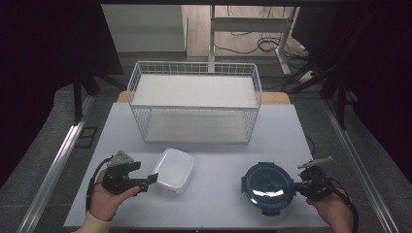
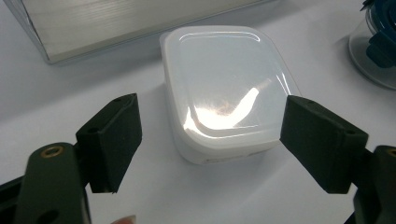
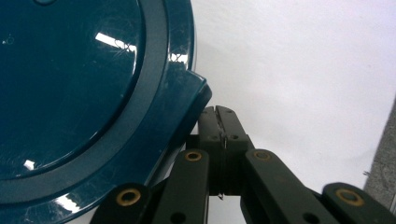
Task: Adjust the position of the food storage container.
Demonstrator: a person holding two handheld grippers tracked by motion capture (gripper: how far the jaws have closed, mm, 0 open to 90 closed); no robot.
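- Left gripper (image 1: 151, 179), lower left of the high view: jaws wide apart, just short of the white box (image 1: 173, 170).
- Right gripper (image 1: 297, 185), lower right: jaws pressed together beside the round blue-lidded container (image 1: 267, 187), holding nothing.

White lidded square container (image 1: 173, 169) flat on table; round dark-blue-lidded container (image 1: 267, 187) well right

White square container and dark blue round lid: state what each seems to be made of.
White square container with rounded corners: probably translucent plastic, glossy; its milky lid throws a bright smeared glare. Dark blue round lid: probably hard moulded plastic, glossy; sharp highlights, fine scratches and a moulded latch tab show.
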